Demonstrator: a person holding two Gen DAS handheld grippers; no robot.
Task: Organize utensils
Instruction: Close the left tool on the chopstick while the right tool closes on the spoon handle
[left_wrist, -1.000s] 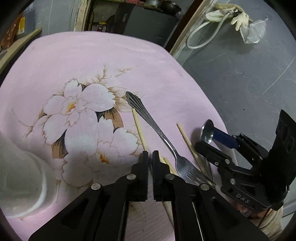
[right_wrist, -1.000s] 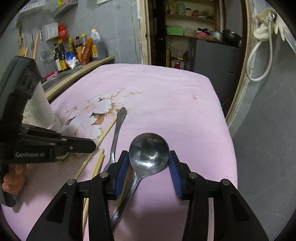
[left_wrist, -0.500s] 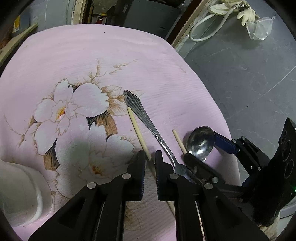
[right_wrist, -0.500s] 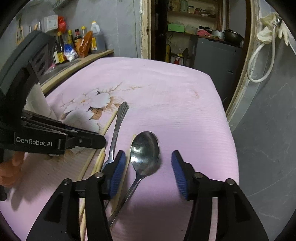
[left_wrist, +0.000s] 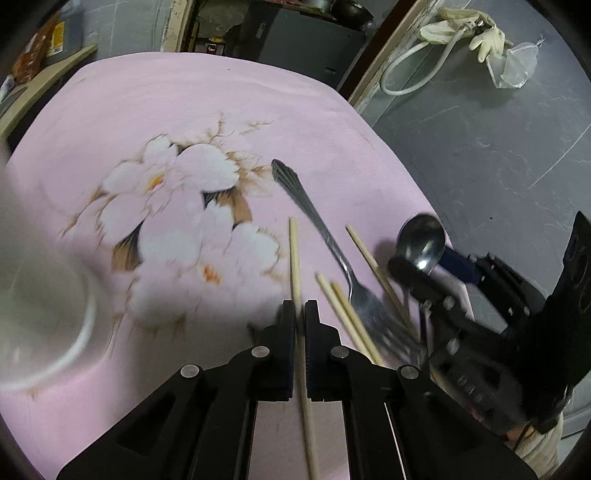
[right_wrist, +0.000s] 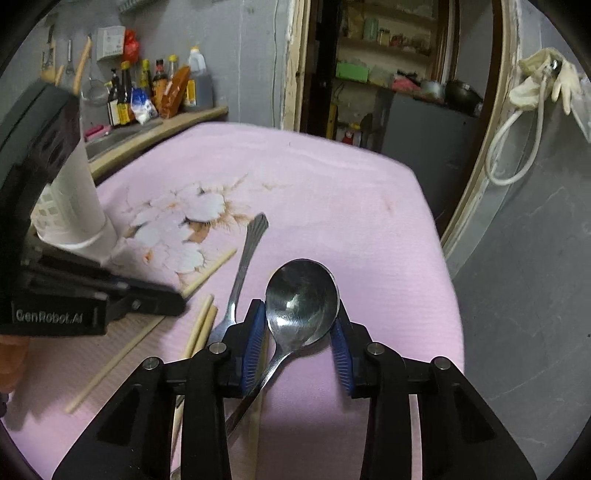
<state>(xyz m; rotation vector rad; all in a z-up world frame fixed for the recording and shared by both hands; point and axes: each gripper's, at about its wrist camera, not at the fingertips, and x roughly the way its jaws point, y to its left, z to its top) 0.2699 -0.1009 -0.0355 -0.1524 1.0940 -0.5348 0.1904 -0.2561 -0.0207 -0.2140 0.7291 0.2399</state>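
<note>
My left gripper (left_wrist: 299, 310) is shut on a wooden chopstick (left_wrist: 294, 258) that runs between its fingers and points forward over the pink cloth. My right gripper (right_wrist: 298, 321) is shut on the bowl of a steel spoon (right_wrist: 301, 295) and holds it above the cloth; it also shows in the left wrist view (left_wrist: 421, 242). A steel fork (left_wrist: 325, 240) and several more chopsticks (left_wrist: 345, 314) lie on the cloth between the two grippers. The white utensil holder (right_wrist: 72, 206) stands at the left.
The pink flowered cloth (right_wrist: 332, 192) covers the table; its right edge drops to a grey floor (left_wrist: 498, 147). A shelf with bottles (right_wrist: 147, 96) is behind the holder. A doorway with a dark cabinet (right_wrist: 417, 118) lies beyond the far edge.
My left gripper has closed on a chopstick and shifted. My right gripper opened half a second ago and has closed on the spoon bowl again and lifted it.
</note>
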